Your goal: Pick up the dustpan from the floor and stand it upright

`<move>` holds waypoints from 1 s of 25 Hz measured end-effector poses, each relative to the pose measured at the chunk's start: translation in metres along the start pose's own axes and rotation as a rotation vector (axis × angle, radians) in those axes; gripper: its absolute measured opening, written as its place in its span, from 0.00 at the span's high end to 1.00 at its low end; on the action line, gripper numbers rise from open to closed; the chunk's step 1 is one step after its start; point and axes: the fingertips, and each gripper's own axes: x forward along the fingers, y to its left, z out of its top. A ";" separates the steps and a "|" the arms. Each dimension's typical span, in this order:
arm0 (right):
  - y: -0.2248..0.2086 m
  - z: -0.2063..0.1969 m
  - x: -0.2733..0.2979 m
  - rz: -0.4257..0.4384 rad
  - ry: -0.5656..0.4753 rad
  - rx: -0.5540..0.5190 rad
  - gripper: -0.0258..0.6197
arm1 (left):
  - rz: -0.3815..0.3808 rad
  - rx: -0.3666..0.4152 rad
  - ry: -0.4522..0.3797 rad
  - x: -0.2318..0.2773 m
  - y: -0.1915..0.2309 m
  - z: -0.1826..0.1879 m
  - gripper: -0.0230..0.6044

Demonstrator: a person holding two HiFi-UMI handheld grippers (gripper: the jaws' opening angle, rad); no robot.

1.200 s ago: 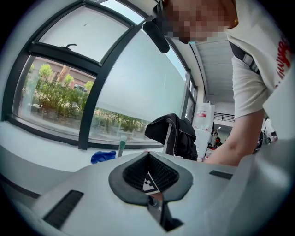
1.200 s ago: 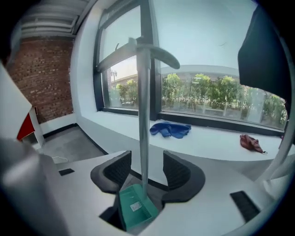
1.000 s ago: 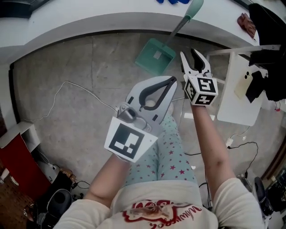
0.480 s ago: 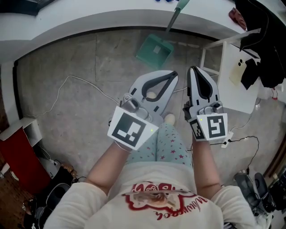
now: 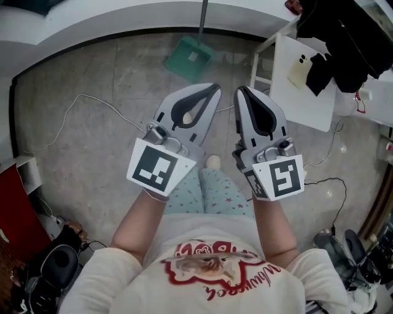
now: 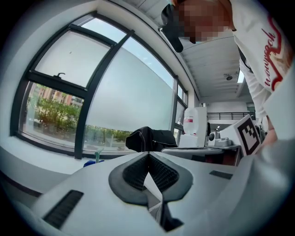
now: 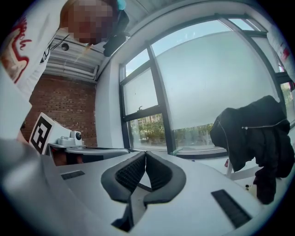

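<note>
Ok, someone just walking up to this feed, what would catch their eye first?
The two grey grippers fill the middle of the head view: the left gripper and right gripper are held side by side, jaws together and empty. Beyond them the green dustpan stands on the floor by the white ledge, its handle rising against it. At upper right a black garment hangs over a white stand.

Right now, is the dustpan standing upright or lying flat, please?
Upright: the dustpan sits on the floor, its handle rising past the ledge.
</note>
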 end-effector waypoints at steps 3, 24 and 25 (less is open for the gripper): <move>0.009 0.018 -0.044 0.040 -0.017 -0.009 0.92 | 0.054 0.007 -0.024 -0.021 -0.041 0.009 0.93; 0.132 0.088 -0.170 -0.035 -0.100 -0.041 0.92 | -0.035 0.118 -0.068 -0.179 -0.156 0.074 0.93; 0.144 0.088 -0.176 -0.050 -0.107 -0.037 0.92 | -0.043 0.128 -0.071 -0.192 -0.157 0.076 0.93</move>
